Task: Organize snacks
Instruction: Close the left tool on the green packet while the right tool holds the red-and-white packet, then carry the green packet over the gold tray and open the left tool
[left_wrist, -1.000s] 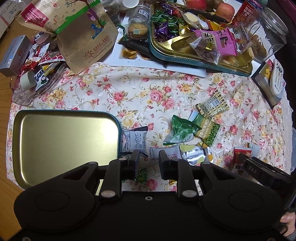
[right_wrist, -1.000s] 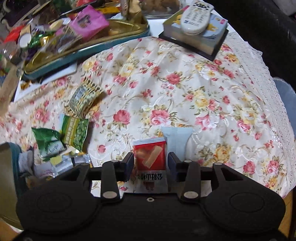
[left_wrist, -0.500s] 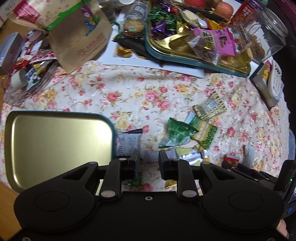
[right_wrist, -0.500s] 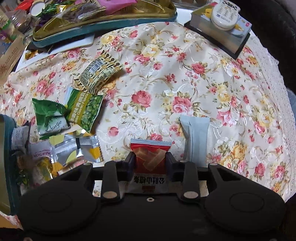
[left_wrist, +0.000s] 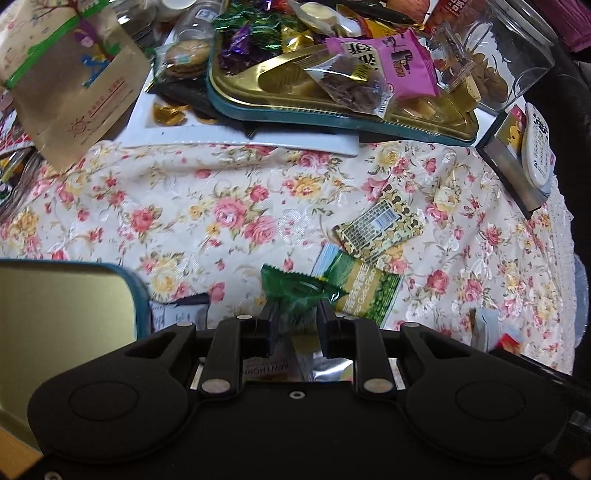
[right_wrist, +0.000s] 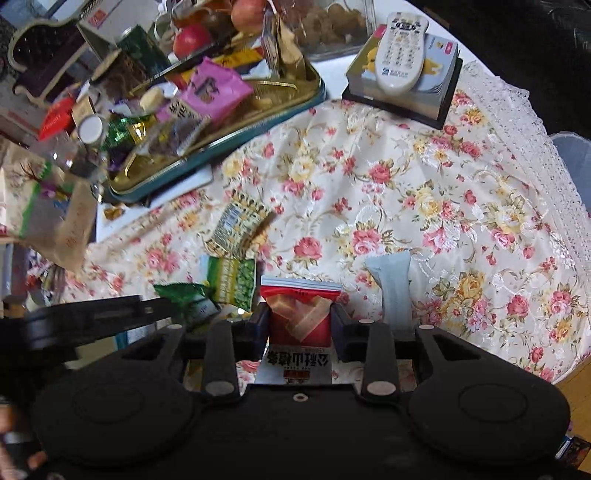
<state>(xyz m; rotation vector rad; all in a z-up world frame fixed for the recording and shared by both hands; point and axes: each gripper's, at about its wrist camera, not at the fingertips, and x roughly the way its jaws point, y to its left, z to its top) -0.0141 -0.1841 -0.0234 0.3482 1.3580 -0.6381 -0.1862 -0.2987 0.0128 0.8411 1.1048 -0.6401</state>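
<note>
Between right hand-held gripper (right_wrist: 299, 325) fingers, clamped red snack packet (right_wrist: 299, 317), left hand-held gripper (left_wrist: 295, 325) pinching green packet (left_wrist: 295, 291)

This is a home living room: a tabletop under a lace-edged floral tablecloth (right_wrist: 388, 177), a TV remote (right_wrist: 400, 51) lying on a box, apples (right_wrist: 192, 40) beside a gold tin tray (left_wrist: 295, 110) heaped with sweets, and a cookie jar (left_wrist: 495, 55).
</note>
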